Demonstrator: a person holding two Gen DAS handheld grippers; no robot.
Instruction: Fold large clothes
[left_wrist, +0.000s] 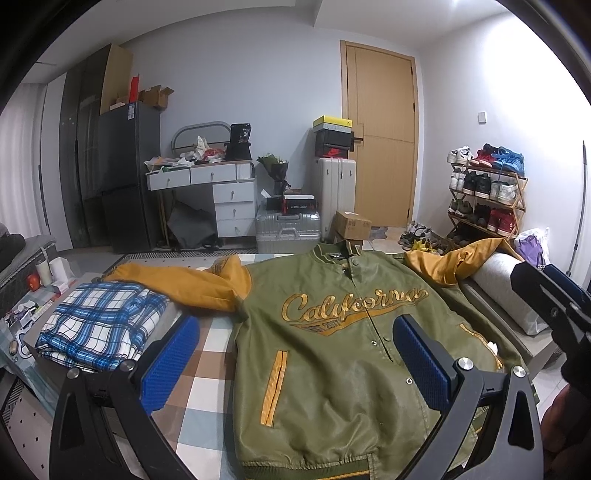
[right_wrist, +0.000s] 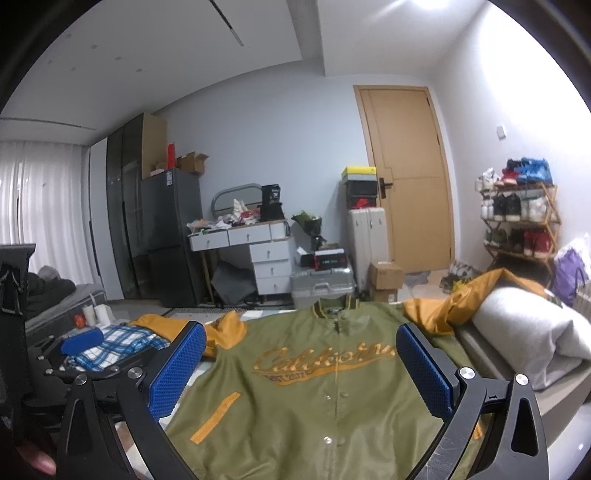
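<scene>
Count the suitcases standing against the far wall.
2: a silver suitcase lying low beside the white drawers, and a tall white suitcase upright next to the door, shoe boxes stacked on top. Clutter may hide others.

Green jacket (left_wrist: 332, 332) lies flat, front up, covering most of the checkered surface (left_wrist: 207, 369). Bare strip of that surface to its left is passable. Beyond the strip a folded plaid shirt (left_wrist: 99, 325) blocks the left edge; yellow left sleeve (left_wrist: 192, 284) runs just behind it. On the right, a rolled grey blanket (right_wrist: 524, 332) crowds the jacket, right sleeve (left_wrist: 443, 262) draped against it. Both grippers, jaws wide apart, hang above the hem.
</scene>
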